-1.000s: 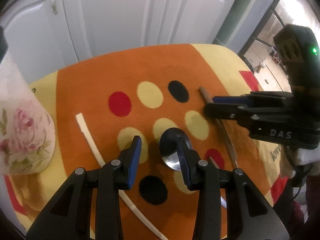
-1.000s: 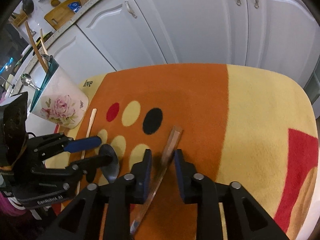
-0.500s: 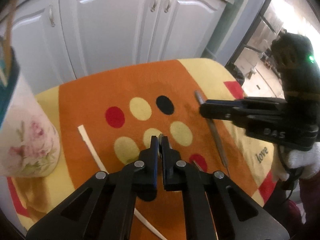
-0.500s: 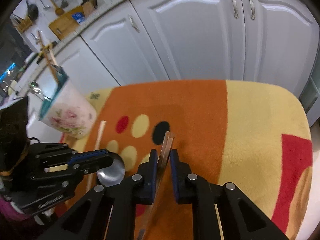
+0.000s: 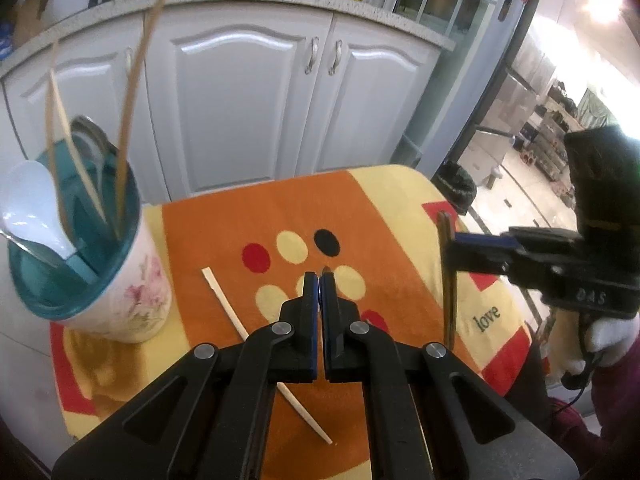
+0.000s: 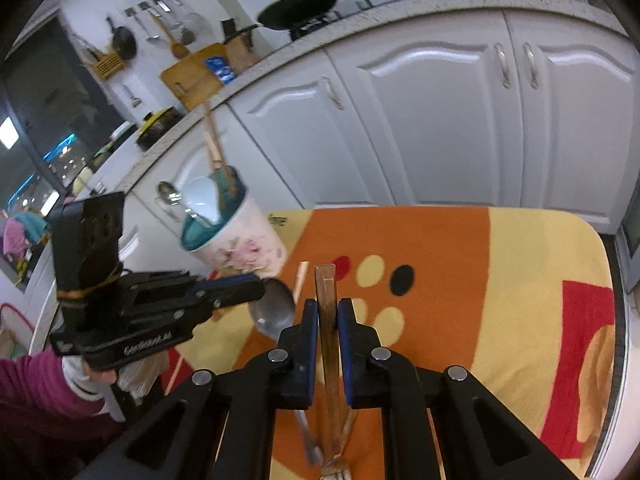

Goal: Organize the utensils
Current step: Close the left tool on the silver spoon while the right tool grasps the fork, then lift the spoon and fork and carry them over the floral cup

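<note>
Utensils here are split between a holder, the table and the two grippers. Biggest thing around is the orange and yellow towel-like cloth with red, cream and black dots [image 5: 248, 216] covering the small table, with white kitchen cabinets [image 5: 240, 100] behind it.

Next down is the white floral ceramic cup with a teal inside [image 5: 120, 280], standing on the cloth's left side. It already holds a white plastic spoon [image 5: 28, 208], a couple of wooden chopsticks [image 5: 132, 96] and some metal piece I can't make out (blurry).

The left gripper [image 5: 320, 284] is clenched on a silver metal spoon [image 6: 274, 308], lifted above the cloth; from its own camera only a sliver of the spoon peeks past the pads, but the right wrist view shows the bowl sticking out in front of the fingers.

The right gripper [image 6: 328, 312] is clamped on a dark brownish-handled fork [image 6: 326, 320], handle pointing forward and the tines down near the camera. It's held off the table too.

Smallest: a pale flat wooden chopstick [image 5: 228, 304] lying diagonally on the cloth, between the cup and the dots, partly under the left gripper in view.
</note>
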A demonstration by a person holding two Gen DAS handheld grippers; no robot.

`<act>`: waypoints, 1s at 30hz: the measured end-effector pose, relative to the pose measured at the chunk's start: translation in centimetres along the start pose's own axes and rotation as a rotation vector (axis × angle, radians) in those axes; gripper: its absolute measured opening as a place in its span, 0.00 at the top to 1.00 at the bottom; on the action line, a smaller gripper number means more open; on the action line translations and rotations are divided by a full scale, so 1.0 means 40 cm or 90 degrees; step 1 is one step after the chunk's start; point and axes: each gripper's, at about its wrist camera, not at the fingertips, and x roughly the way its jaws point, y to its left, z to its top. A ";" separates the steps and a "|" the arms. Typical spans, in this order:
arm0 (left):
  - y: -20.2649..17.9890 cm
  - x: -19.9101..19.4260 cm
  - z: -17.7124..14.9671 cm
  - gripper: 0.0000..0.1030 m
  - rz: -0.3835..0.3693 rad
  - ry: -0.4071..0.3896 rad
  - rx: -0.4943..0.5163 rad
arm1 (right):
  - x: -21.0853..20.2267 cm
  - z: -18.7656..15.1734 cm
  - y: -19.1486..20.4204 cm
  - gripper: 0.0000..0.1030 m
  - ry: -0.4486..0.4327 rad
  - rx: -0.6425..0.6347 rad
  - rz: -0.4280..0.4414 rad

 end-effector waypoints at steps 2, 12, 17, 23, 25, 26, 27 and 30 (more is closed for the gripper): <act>-0.001 -0.019 -0.001 1.00 0.001 -0.009 0.001 | -0.009 -0.003 0.021 0.91 -0.002 -0.012 0.003; 0.007 -0.123 0.018 0.99 0.010 -0.060 -0.002 | -0.076 0.001 0.103 0.91 -0.027 -0.069 0.002; 0.027 -0.176 0.034 0.99 0.027 -0.087 -0.002 | -0.090 0.013 0.142 0.91 -0.039 -0.095 0.004; 0.075 -0.244 0.051 0.99 0.050 -0.118 -0.020 | -0.107 0.058 0.186 0.91 -0.061 -0.124 0.007; 0.095 -0.275 0.059 0.99 0.061 -0.132 -0.023 | -0.114 0.080 0.202 0.91 -0.070 -0.138 0.003; 0.104 -0.292 0.063 0.99 0.068 -0.140 -0.024 | -0.119 0.093 0.212 0.91 -0.075 -0.145 0.003; 0.116 -0.312 0.068 0.99 0.076 -0.149 -0.025 | -0.123 0.108 0.222 0.91 -0.080 -0.153 0.004; 0.155 -0.367 0.085 0.99 0.099 -0.174 -0.033 | -0.133 0.151 0.259 0.91 -0.098 -0.179 0.006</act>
